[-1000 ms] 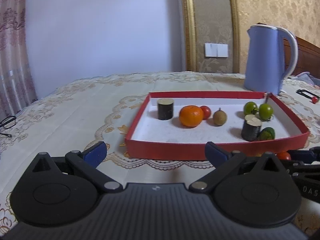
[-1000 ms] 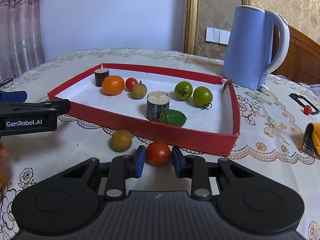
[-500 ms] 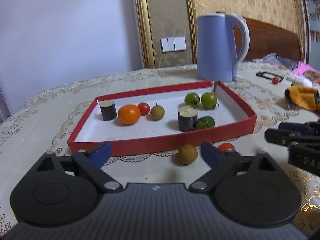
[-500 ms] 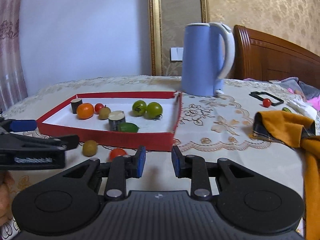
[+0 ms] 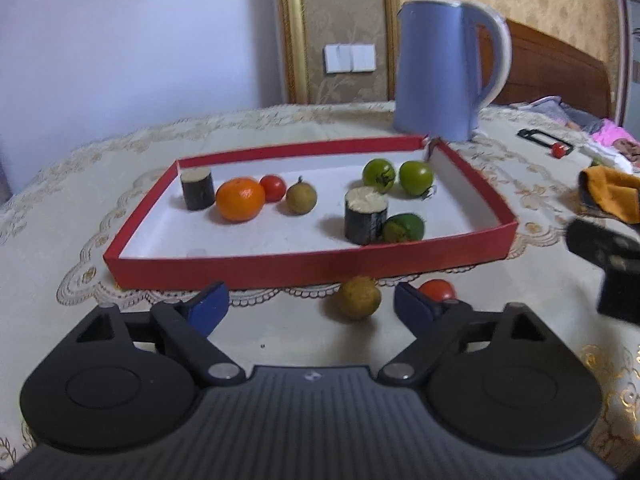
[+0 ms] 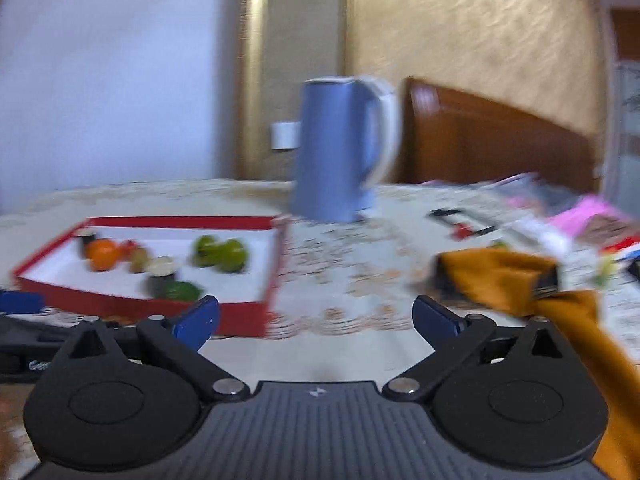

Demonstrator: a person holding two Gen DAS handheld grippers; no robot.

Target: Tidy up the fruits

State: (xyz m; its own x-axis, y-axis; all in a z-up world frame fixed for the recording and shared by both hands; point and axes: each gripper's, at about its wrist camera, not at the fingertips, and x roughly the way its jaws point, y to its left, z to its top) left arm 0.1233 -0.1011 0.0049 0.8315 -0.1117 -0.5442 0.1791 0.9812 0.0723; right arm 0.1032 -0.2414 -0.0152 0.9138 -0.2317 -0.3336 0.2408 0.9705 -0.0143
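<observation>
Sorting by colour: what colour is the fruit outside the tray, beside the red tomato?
Yellowish-brown fruit; clearest in the left wrist view.

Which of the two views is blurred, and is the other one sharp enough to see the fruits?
Right wrist view: motion blur smears the kettle and red tray. Left wrist view: mostly sharp, the orange and brown fruit are clear; only its right edge blurs.
</observation>
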